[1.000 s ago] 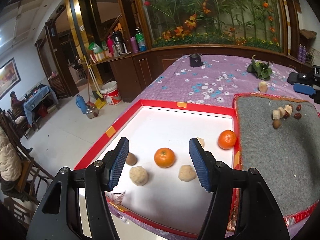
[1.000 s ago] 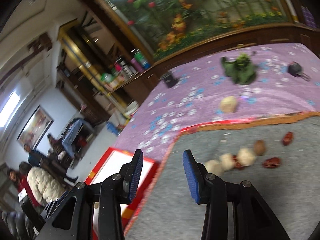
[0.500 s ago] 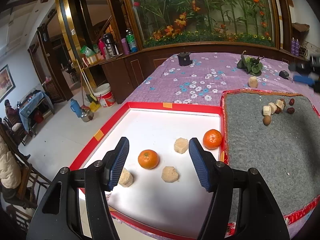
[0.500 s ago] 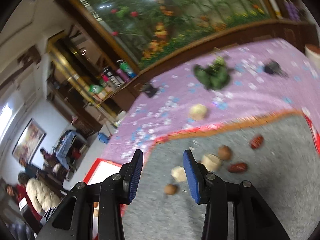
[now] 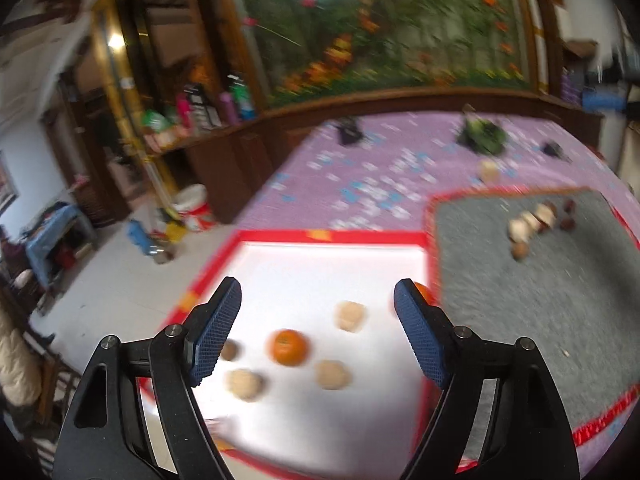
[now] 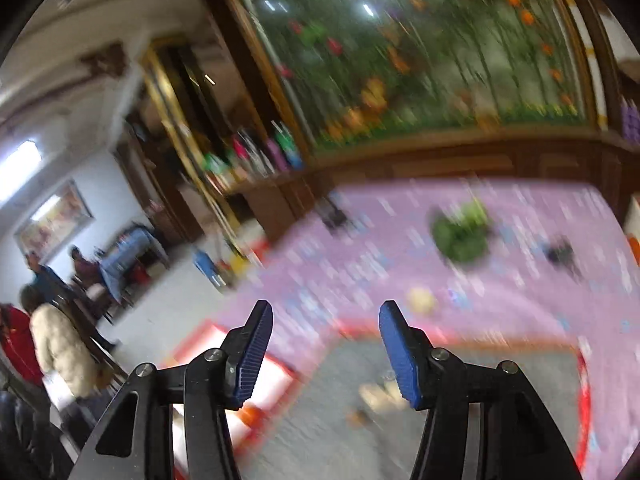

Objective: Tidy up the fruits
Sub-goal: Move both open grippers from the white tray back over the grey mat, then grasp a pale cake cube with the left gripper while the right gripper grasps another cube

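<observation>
In the left wrist view my left gripper (image 5: 318, 332) is open and empty above a white tray with a red rim (image 5: 332, 236). In the tray lie an orange (image 5: 289, 347), a second orange (image 5: 423, 293) half hidden behind the right finger, several pale round fruits (image 5: 350, 315) and a small brown one (image 5: 230, 350). To the right a grey mat (image 5: 540, 300) holds a cluster of pale and dark small fruits (image 5: 536, 220). In the blurred right wrist view my right gripper (image 6: 326, 354) is open and empty above the grey mat (image 6: 460, 432); pale fruits (image 6: 376, 394) show below it.
A purple flowered cloth (image 5: 380, 176) covers the table. On it lie a green leafy bunch (image 5: 482, 136), a loose pale fruit (image 5: 489, 170) and dark small objects (image 5: 347, 130). The table's left edge drops to the floor. People (image 6: 60, 344) stand at the far left.
Both cameras now swing and blur. The left gripper has pulled back and tilted, so the tray sits lower in view. The right gripper has lifted and tilted up off the mat's fruits.
</observation>
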`<state>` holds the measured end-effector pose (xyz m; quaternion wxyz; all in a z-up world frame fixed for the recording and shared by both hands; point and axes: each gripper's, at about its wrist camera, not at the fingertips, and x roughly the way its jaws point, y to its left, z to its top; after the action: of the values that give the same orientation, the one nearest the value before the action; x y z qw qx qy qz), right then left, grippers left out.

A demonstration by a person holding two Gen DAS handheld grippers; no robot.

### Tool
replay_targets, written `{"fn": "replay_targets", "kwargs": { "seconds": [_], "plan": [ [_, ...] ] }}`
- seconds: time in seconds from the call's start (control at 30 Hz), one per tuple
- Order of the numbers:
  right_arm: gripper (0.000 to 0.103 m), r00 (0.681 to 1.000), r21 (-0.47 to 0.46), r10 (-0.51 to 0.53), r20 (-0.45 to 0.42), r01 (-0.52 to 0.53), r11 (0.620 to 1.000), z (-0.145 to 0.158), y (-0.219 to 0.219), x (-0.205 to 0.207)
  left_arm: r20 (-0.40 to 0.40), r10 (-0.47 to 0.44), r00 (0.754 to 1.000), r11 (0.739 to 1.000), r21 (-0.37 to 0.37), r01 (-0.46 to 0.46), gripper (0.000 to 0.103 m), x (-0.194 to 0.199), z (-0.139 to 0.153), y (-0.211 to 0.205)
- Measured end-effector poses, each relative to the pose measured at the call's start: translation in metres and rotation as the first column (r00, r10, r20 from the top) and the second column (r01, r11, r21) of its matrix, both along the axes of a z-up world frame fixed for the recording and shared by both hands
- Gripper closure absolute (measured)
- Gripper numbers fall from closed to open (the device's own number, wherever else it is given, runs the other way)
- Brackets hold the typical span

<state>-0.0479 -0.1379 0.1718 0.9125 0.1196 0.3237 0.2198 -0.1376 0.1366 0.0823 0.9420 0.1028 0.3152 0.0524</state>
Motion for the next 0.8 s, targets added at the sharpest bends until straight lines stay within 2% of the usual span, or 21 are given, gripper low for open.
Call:
{"fn": "replay_targets", "kwargs": {
  "seconds": [0.03,0.07,0.17,0.23,0.37,0.43,0.53,0.63,0.7,0.8],
  "plan": [
    [0.049,0.997,-0.013,-0.008,-0.081,0.007,1.000,-0.026,-0.014,0.004,-0.021,-0.026,0.999,1.000,-0.001,0.026,0.023,0.006,-0.004,-0.008],
    [0.049,0.992,-0.017,-0.023,-0.125,0.021,1.000,-0.043,-0.025,0.006,-0.042,-0.064,0.997,0.998,-0.004,0.063,0.023,0.014,-0.008,-0.020],
    [0.049,0.982,-0.061,-0.076,-0.175,0.066,0.996,-0.088,-0.057,0.004,-0.074,-0.138,0.988,0.990,0.004,0.139,0.023,0.031,-0.014,-0.050],
    [0.050,0.976,-0.055,-0.075,-0.202,0.065,0.996,-0.104,-0.068,0.006,-0.083,-0.198,0.977,0.980,-0.003,0.198,0.023,0.039,-0.016,-0.072],
    [0.052,0.975,-0.040,-0.045,-0.216,0.037,0.999,-0.120,-0.075,0.017,-0.102,-0.261,0.960,0.964,0.020,0.264,0.023,0.058,-0.021,-0.110],
    [0.052,0.982,-0.037,-0.003,-0.188,-0.004,0.999,-0.118,-0.068,0.020,-0.126,-0.262,0.957,0.964,0.018,0.266,0.023,0.066,-0.025,-0.118],
    [0.054,0.987,-0.130,0.047,-0.154,-0.067,0.989,-0.118,-0.041,0.028,-0.144,-0.281,0.949,0.959,0.007,0.285,0.023,0.072,-0.029,-0.126],
    [0.059,0.975,-0.143,0.088,-0.202,-0.118,0.983,-0.132,-0.021,0.041,-0.164,-0.286,0.944,0.956,0.017,0.293,0.023,0.075,-0.033,-0.129],
    [0.059,0.973,-0.140,0.045,-0.224,-0.078,0.987,-0.139,-0.018,0.055,-0.170,-0.287,0.943,0.956,0.009,0.292,0.023,0.078,-0.033,-0.129],
    [0.060,0.954,-0.067,0.062,-0.293,-0.086,0.994,-0.150,-0.019,0.075,-0.176,-0.293,0.940,0.955,0.000,0.298,0.023,0.082,-0.032,-0.129]
  ]
}}
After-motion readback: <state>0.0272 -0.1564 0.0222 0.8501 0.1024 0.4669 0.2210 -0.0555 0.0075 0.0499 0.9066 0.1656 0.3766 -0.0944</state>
